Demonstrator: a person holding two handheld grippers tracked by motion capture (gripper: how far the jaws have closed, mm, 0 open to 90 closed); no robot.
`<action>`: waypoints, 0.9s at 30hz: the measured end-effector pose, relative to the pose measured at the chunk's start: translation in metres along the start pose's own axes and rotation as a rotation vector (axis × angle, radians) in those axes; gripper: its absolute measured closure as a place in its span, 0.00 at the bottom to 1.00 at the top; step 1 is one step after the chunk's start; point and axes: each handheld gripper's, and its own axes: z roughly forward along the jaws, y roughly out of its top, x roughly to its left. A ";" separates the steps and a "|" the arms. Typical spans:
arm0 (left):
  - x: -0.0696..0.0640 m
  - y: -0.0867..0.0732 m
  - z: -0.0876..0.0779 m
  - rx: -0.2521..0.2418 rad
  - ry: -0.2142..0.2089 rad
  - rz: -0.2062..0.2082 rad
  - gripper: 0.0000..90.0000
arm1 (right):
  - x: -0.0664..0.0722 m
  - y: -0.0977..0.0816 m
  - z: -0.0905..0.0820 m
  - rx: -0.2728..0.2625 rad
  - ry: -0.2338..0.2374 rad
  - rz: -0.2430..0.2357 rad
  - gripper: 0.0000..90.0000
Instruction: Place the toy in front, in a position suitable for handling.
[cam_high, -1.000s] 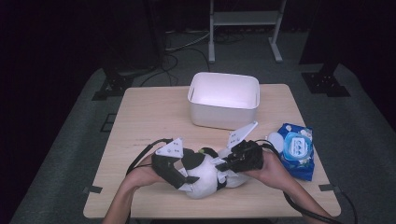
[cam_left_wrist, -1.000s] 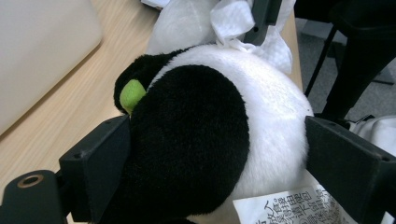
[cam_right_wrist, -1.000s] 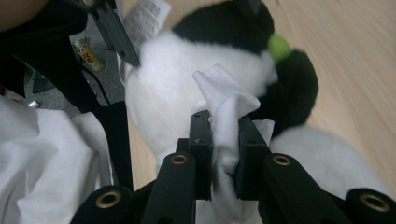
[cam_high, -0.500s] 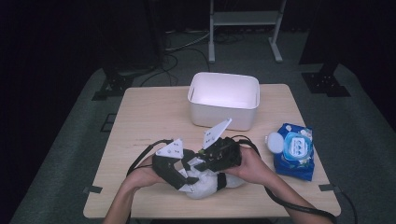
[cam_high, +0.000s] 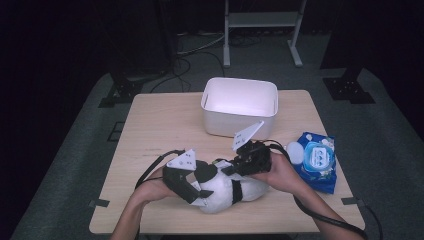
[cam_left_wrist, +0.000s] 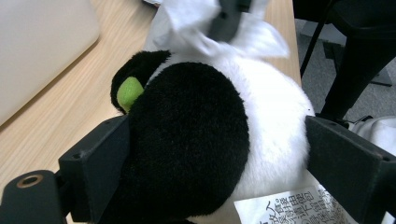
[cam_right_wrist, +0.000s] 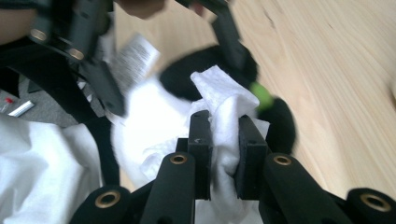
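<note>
My right tongs (cam_right_wrist: 218, 140), pinching a wipe (cam_right_wrist: 219, 100), have swung inward onto the panda toy (cam_high: 225, 187) that my left tongs (cam_left_wrist: 219, 177) clamp; wiping proceeds.

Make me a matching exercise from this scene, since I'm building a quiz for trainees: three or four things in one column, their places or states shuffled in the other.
1. black-and-white plush panda toy
2. crumpled white wet wipe
3. white rectangular plastic bin
4. blue wet-wipe pack

a. lying at the table's right edge
b. pinched in the right hand-held gripper
c. standing empty at the far side
d. clamped by the left hand-held gripper

Pairs: 1-d, 2-b, 3-c, 4-a
</note>
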 end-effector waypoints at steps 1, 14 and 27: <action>0.000 0.000 0.000 0.001 0.000 0.001 0.10 | -0.003 -0.003 -0.001 0.003 -0.007 0.013 0.88; 0.000 -0.001 0.000 -0.005 0.001 -0.001 0.10 | -0.023 -0.021 -0.014 0.033 -0.080 0.072 0.88; 0.001 -0.002 0.000 -0.013 -0.001 -0.004 0.10 | -0.039 -0.049 -0.040 -0.010 -0.123 0.155 0.87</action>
